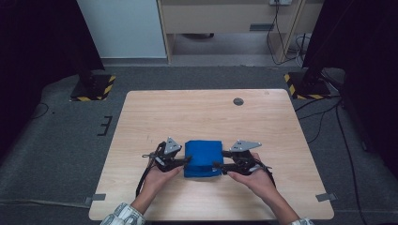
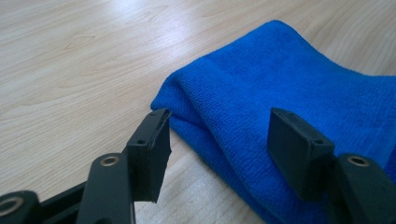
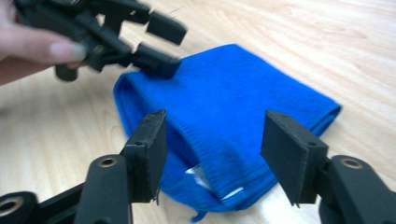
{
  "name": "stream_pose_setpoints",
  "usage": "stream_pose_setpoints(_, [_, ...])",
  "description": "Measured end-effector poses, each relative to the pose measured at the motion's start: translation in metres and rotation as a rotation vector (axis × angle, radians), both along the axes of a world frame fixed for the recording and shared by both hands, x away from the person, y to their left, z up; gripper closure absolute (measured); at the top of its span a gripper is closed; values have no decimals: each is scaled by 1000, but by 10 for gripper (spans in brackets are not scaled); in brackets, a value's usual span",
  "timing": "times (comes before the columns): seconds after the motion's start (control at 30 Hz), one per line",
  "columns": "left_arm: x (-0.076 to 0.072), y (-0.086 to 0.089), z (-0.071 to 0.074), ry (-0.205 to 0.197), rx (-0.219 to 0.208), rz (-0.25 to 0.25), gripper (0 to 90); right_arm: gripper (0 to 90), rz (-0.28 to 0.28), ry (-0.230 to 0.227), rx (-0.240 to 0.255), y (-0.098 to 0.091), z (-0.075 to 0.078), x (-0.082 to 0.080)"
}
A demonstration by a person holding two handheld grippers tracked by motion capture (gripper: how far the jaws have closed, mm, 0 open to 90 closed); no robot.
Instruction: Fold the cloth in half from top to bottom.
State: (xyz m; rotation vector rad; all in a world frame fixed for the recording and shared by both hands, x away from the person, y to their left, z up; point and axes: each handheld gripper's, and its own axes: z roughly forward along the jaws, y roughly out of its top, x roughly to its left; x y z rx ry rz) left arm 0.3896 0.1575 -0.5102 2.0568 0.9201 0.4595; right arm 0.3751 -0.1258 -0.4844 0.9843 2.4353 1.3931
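From the high view, I saw the folded blue microfibre cloth [image 1: 202, 158] on the pale wooden desk [image 1: 206, 112], grey carpet around. In the left gripper view, my left hand-held gripper [image 2: 217, 140] stood open at its soft folded edge. In the right gripper view, the right hand-held gripper [image 3: 212, 149] gaped, holding nothing; I'd pinch a corner.

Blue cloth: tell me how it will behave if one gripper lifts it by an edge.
The folded blue cloth looks like soft terry, so it would probably sag and unfold rather than hold its shape. Its fuzzy nap suggests the pads would grip well, with little slipping. It lies flat on the table, so a push would likely bunch it, not roll it.
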Motion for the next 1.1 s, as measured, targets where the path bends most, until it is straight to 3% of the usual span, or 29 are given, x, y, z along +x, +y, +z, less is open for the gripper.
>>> stream_pose_setpoints(0.27, [-9, 1, -5, 7, 43, -4, 337, 320, -31, -20, -44, 8, -11, 9])
stream_pose_setpoints(0.47, [-13, 5, -8, 22, 53, 10, 283, 271, -12, -16, -110, 16, -25, 11])
stream_pose_setpoints(0.63, [-12, 8, -5, 18, 20, 24, 200, 214, 2, -29, -135, 21, -29, 9])
stream_pose_setpoints(0.87, [-10, 9, -4, 31, -7, 29, 109, 131, -24, -39, -147, 19, -29, 12])
stream_pose_setpoints(1.1, [-10, 12, 4, 12, -43, 27, 92, 109, -42, -57, -135, 21, -23, 13])
